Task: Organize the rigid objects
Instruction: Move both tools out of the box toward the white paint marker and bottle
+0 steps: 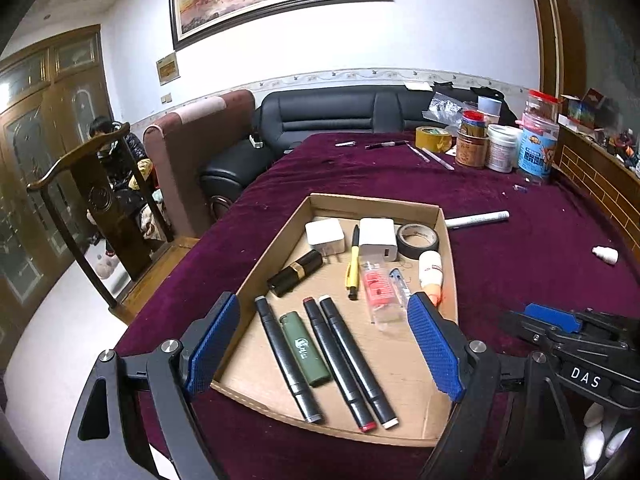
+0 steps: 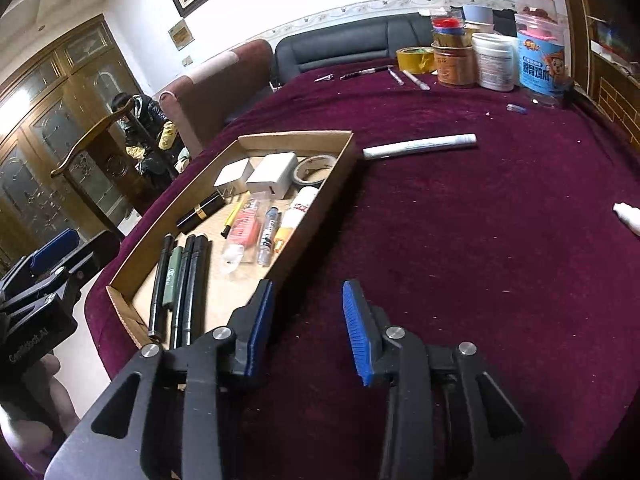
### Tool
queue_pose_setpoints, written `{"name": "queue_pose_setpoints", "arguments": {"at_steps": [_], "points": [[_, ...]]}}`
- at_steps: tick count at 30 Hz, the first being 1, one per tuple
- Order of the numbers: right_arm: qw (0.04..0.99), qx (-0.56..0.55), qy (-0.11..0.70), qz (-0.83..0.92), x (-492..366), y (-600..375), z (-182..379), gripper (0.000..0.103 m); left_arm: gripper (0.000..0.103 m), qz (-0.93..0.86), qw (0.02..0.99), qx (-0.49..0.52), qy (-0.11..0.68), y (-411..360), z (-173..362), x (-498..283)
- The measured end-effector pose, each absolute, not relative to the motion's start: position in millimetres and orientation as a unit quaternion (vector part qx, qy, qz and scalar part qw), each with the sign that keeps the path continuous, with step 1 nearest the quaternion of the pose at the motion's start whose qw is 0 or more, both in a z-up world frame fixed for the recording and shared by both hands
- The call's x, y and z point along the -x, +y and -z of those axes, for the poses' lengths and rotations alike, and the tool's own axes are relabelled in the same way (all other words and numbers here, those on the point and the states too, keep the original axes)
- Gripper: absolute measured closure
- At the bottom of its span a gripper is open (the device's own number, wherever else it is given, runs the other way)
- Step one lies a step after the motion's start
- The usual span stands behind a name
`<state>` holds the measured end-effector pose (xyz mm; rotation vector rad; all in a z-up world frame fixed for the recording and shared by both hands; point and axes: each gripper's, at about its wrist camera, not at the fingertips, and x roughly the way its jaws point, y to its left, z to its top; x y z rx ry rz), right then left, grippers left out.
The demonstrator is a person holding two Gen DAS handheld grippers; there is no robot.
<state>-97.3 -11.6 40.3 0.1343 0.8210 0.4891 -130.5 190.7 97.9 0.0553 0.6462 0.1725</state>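
A shallow cardboard tray (image 1: 376, 202) sits on the purple tablecloth, also in the right wrist view (image 2: 296, 138). It holds black markers (image 1: 348, 364), a green lighter (image 1: 306, 354), two white chargers (image 1: 378, 236), a tape roll (image 1: 418, 240), a yellow pen, a lipstick tube (image 1: 296, 272) and a glue bottle (image 1: 431, 272). My left gripper (image 1: 324, 352) is open and empty, its fingers straddling the tray's near end. My right gripper (image 2: 308, 328) is open and empty, just right of the tray. A white marker (image 2: 420, 146) and a small white bottle (image 2: 628, 216) lie loose on the cloth.
Jars and tubs (image 2: 492, 60), a yellow tape roll (image 2: 416, 58) and several pens (image 2: 368, 72) stand at the table's far edge. A small blue item (image 2: 518, 109) lies near the jars. A wooden chair (image 1: 104, 216) and sofa (image 1: 340, 116) stand beyond the left edge.
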Motion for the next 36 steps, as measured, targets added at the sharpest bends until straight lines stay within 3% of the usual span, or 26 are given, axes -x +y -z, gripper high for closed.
{"name": "queue_pose_setpoints", "arguments": {"at_steps": [26,36], "points": [[0.887,-0.063,0.401,-0.219,94.9,-31.9,-30.1,0.070,0.021,-0.063,0.935,-0.050,0.347,167.3,-85.4,121.0],[0.909,-0.133,0.380,-0.111,61.5,-136.5,-45.1,0.070,0.021,0.054,0.919,-0.019,0.389,140.6,-88.2,89.2]]}}
